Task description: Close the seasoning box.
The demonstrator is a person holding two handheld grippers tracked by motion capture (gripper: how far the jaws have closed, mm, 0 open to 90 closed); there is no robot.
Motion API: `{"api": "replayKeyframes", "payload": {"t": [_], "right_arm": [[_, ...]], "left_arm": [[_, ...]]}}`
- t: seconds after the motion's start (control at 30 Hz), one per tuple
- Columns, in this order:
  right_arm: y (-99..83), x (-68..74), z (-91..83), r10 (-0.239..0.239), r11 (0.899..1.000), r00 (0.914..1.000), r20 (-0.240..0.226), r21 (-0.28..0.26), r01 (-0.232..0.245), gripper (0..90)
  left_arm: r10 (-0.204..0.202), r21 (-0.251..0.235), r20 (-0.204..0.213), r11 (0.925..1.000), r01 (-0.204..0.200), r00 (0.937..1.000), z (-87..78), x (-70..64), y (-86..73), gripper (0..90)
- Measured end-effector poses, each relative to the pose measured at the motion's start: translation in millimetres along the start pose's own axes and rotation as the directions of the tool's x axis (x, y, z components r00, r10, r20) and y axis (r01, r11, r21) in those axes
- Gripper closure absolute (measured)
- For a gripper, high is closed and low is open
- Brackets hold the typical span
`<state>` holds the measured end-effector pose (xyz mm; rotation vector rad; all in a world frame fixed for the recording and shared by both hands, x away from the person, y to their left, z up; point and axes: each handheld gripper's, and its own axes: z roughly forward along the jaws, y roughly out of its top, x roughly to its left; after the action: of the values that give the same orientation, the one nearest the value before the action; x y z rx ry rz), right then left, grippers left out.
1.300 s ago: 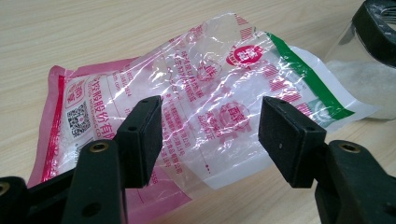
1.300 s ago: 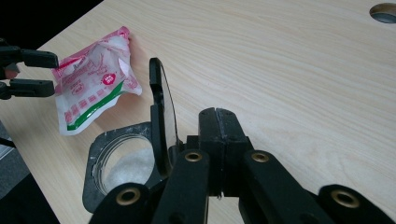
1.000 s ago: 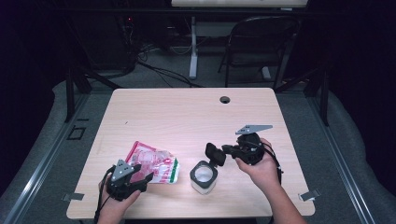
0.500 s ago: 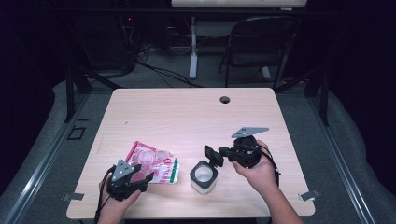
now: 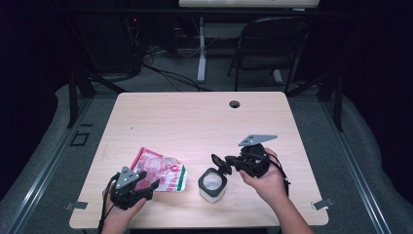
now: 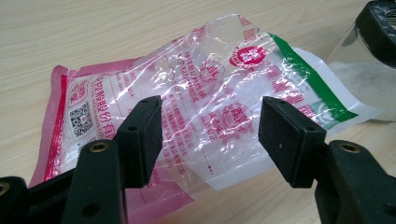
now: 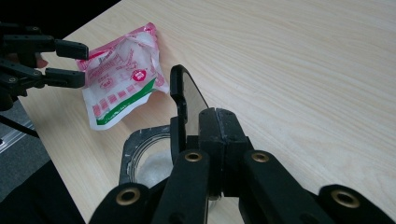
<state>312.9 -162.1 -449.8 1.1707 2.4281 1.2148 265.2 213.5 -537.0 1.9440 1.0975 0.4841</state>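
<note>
On the pale wooden worktop [image 5: 195, 122], a crinkled pink, white and green plastic bag [image 5: 160, 171] lies flat near the front-left edge, its green-striped end pointing toward a square clear container [image 5: 213, 185] with a black rim and something white inside. The left gripper [image 5: 141, 187] hovers at the near corner of the bag with its jaws set wide apart; in the left gripper view the bag [image 6: 196, 116] lies between and beyond the two black pads, neither visibly pressing it. The right gripper [image 5: 221, 164] sits just above and behind the container, its jaws pressed together on the container's hinged lid [image 7: 187, 100], a black-framed clear flap held up on edge over the open container [image 7: 149, 161]. Bag and container sit just beside each other.
</note>
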Motion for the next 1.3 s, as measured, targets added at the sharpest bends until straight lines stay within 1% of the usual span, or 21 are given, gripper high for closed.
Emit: {"api": "replayKeyframes", "payload": {"t": [0.27,0.53,0.9,1.2,1.3], "right_arm": [[-0.4,2.9,1.3,0.002,1.0,1.0,-0.003,0.0,-0.002,90.0],[0.1,5.7,1.8,-0.015,1.0,0.9998,-0.01,0.003,0.015,90.0],[-0.1,11.0,1.6,-0.021,1.0,0.9996,-0.02,-0.002,0.02,90.0],[-2.9,19.3,4.2,-0.031,0.999,0.999,-0.034,-0.009,0.03,90.0],[-4.7,22.0,6.7,-0.033,0.999,0.9986,-0.04,0.002,0.033,90.0]], "left_arm": [[0.002,-0.002,-0.001,1.0,-0.002,1.0,-0.2,0.1,0.0,39.6],[0.0,-0.001,-0.001,1.0,0.0,1.0,-0.8,0.5,0.1,39.6],[-0.003,-0.005,-0.001,1.0,0.003,1.0,-1.0,0.8,-0.3,39.6],[-0.002,-0.006,0.0,1.0,0.002,1.0,-1.2,0.9,0.0,39.6],[-0.005,-0.008,-0.001,1.0,0.005,1.0,-1.3,1.3,-0.1,39.6]]}}
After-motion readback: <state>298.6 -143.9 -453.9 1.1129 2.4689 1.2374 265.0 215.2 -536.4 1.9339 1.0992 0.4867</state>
